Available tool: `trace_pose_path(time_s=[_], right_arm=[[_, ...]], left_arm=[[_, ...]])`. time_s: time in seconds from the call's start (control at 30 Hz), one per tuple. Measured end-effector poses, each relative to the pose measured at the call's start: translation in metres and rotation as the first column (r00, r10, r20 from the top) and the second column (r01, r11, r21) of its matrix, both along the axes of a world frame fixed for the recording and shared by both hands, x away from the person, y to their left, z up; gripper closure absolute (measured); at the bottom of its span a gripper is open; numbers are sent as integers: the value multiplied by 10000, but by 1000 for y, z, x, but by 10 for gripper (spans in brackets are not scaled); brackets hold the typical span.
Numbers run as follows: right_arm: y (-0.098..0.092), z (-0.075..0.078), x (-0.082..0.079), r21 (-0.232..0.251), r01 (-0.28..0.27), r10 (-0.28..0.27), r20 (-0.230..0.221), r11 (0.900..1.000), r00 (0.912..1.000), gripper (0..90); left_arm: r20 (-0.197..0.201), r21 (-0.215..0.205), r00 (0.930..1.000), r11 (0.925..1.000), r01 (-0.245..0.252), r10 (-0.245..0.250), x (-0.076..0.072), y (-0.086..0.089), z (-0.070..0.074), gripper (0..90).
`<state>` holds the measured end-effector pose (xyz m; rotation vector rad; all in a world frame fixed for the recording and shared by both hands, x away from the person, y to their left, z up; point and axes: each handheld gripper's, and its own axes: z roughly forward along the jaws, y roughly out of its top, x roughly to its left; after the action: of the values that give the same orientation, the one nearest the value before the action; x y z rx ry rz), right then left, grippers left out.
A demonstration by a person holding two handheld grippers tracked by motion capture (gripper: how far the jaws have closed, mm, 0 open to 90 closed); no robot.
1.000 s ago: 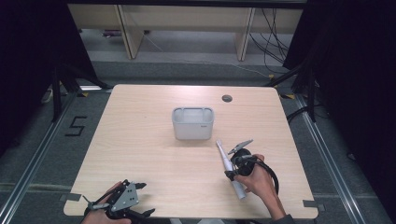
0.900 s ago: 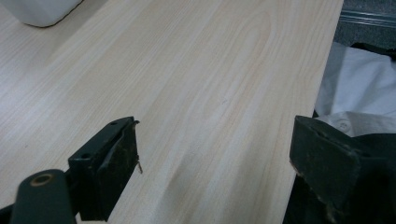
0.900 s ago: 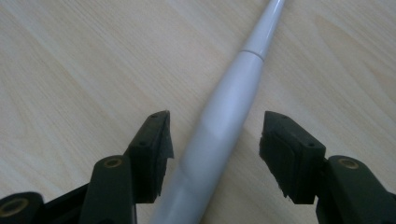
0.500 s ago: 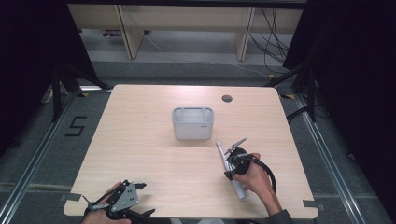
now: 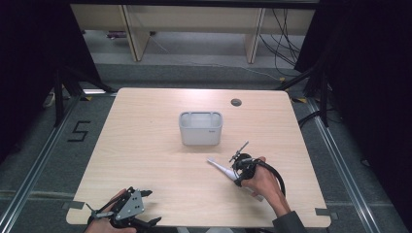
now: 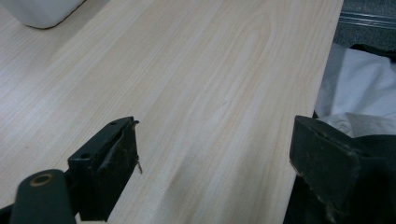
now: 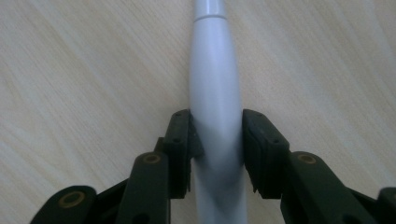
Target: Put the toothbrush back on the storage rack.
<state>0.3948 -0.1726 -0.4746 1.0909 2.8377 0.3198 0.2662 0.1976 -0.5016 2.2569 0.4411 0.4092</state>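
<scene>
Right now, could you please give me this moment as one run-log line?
right gripper: jaws just closing, pads on white toothbrush handle | toothbrush lying on table | left gripper: open, idle | grey bin: untouched

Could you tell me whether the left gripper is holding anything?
No, the left gripper stands wide open over bare table.

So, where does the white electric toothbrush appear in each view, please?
High view: the toothbrush lies on the table right of centre, below the white bin, with the right gripper on it.
Left gripper view: not in this picture; the bin's corner is at top left.
Right gripper view: centre, running top to bottom between the jaws.
Shared landmark: the wooden table.
</scene>
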Motion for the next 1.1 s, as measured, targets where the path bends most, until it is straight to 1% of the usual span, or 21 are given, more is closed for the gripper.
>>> trace_pose_path(time_s=[0.07, 0.17, 0.2, 0.23, 0.27, 0.33, 0.37, 0.4, 0.43, 0.53, 0.67, 0.73, 0.77, 0.8, 0.83, 0.87, 0.9, 0.93, 0.97, 1.07, 1.1], right_arm=[[1, 0, 1, -47, -85, 85, -13, 10000, 10000, 653], [2, -1, 5, -483, -289, 283, -143, 9984, 9995, 657], [2, -1, 6, -546, -532, 525, -136, 9971, 9985, 657], [4, 0, 5, -649, -228, 210, -276, 9976, 9994, 658], [4, -1, 5, -653, -328, 307, -330, 9973, 9990, 658], [5, 0, 6, -734, -353, 321, -440, 9967, 9985, 659], [5, -1, 7, -812, -466, 433, -419, 9956, 9982, 660], [5, -1, 8, -873, -635, 603, -393, 9942, 9974, 660], [6, -1, 7, -1005, -628, 585, -450, 9930, 9973, 660], [6, -2, 10, -969, -846, 797, -533, 9917, 9954, 661], [9, -2, 9, -902, -720, 662, -662, 9933, 9956, 661], [10, -1, 10, -1144, -757, 678, -720, 9905, 9951, 662], [10, -1, 10, -1144, -757, 678, -720, 9905, 9951, 662], [11, -1, 10, -1129, -774, 688, -777, 9906, 9946, 662], [12, -1, 10, -1149, -692, 593, -876, 9910, 9944, 662], [12, 0, 11, -1250, -754, 646, -881, 9893, 9940, 663], [15, 1, 10, -1295, -670, 528, -1099, 9893, 9925, 663], [15, 0, 11, -1273, -799, 659, -1106, 9886, 9917, 663], [17, 1, 10, -1422, -597, 436, -1139, 9880, 9925, 663], [17, 1, 12, -1443, -811, 654, -1103, 9862, 9917, 663], [16, 1, 12, -1418, -1051, 905, -1053, 9843, 9903, 663]], left_arm=[[-113, 113, 9999, 9999, 95, -94, 1, 0, 1, 148], [30, 153, 10000, 9999, 48, -48, 1, 0, 1, 148], [63, -102, 10000, 9999, -28, 28, 0, -1, -1, 148], [57, 149, 10000, 9999, 64, -65, 0, 1, 0, 148], [-69, 37, 9999, 10000, 77, -77, 1, 0, 0, 148], [114, 95, 9999, 9999, -56, 55, 1, 0, 0, 148], [-66, 81, 9999, 9999, 102, -102, 1, 0, 1, 148], [-28, -191, 10000, 9998, -79, 78, -1, -1, -1, 148], [-77, -115, 10000, 9999, -55, 54, -1, -1, 0, 147], [-166, -39, 9999, 10000, 9, -10, 0, -1, 1, 148], [-186, 137, 9997, 9998, 133, -130, 1, 0, 1, 148], [-120, 312, 9997, 9993, 205, -201, 2, 1, 2, 148], [-187, -18, 9998, 9999, 101, -102, 0, 0, 1, 148], [-217, -80, 9997, 9999, 111, -113, 0, -1, 0, 148], [-193, 57, 9997, 9998, 180, -179, 1, 0, 1, 148], [-2, -140, 10000, 9999, -95, 95, 0, -2, -1, 148], [63, 57, 10000, 10000, -34, 34, 0, -1, 0, 148], [-58, 58, 9999, 9999, 107, -107, 1, 0, 2, 148], [-80, -88, 10000, 10000, 45, -46, 0, 0, 1, 148], [-55, 275, 9999, 9995, 127, -125, 1, 1, 2, 148], [32, -56, 10000, 10000, 18, -18, 1, -1, 0, 148]])
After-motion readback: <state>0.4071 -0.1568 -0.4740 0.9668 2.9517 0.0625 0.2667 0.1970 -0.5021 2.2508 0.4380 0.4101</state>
